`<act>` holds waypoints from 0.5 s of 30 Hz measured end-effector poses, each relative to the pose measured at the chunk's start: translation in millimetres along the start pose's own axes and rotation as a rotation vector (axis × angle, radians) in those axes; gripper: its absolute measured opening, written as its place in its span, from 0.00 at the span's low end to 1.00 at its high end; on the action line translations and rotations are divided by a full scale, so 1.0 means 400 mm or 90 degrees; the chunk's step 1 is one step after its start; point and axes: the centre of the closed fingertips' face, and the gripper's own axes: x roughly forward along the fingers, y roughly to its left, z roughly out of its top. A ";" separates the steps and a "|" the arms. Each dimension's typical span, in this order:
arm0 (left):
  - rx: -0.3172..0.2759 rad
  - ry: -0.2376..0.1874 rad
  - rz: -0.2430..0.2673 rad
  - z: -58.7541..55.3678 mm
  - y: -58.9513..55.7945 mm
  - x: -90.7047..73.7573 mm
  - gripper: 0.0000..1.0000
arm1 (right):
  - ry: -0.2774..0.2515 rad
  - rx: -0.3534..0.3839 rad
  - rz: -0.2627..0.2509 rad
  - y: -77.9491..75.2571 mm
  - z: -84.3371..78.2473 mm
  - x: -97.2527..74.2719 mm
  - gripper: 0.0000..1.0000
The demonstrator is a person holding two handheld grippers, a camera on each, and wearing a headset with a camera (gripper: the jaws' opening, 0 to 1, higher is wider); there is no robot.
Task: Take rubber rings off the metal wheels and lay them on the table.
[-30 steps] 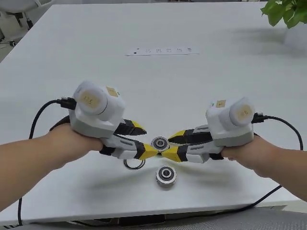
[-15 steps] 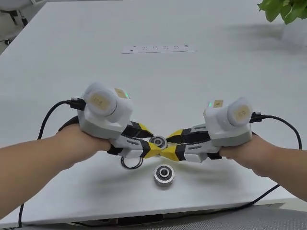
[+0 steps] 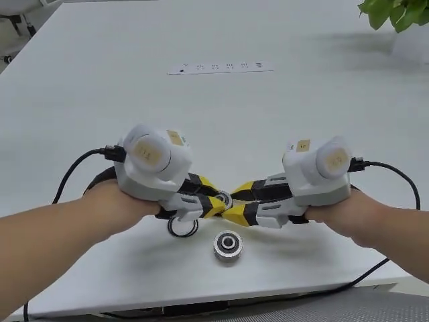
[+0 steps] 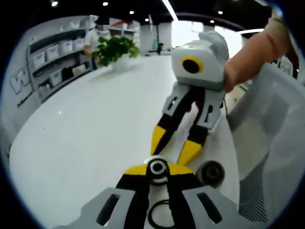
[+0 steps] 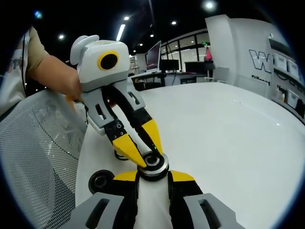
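Wheel [image 5: 153,164] clamped in left gripper [image 4: 157,172] jaws; right gripper [image 5: 153,176] grip unclear; uneven pull could twist wheel out between them.

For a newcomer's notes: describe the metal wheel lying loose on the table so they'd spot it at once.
On the white table, find where the left gripper and right gripper meet tip to tip. Nearer the person than those tips lies the loose wheel, touching neither. Unlike the held wheel it sits alone; unlike the thin black ring beside it, it is a metal disc.
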 end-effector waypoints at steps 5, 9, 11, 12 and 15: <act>-0.010 -0.003 0.002 0.002 -0.006 -0.003 0.14 | 0.003 -0.004 -0.001 0.001 -0.001 -0.001 0.21; -0.012 -0.008 0.003 0.002 -0.010 -0.005 0.14 | 0.004 -0.006 -0.002 0.002 -0.002 -0.002 0.20; -0.012 -0.009 0.004 -0.001 -0.008 -0.005 0.14 | 0.005 -0.008 -0.003 0.003 -0.002 -0.003 0.20; -0.012 -0.010 0.004 -0.001 -0.008 -0.004 0.14 | 0.005 -0.009 -0.004 0.003 -0.003 -0.003 0.20; -0.012 -0.010 0.007 -0.002 -0.009 -0.003 0.14 | 0.007 -0.013 -0.005 0.003 -0.003 -0.004 0.20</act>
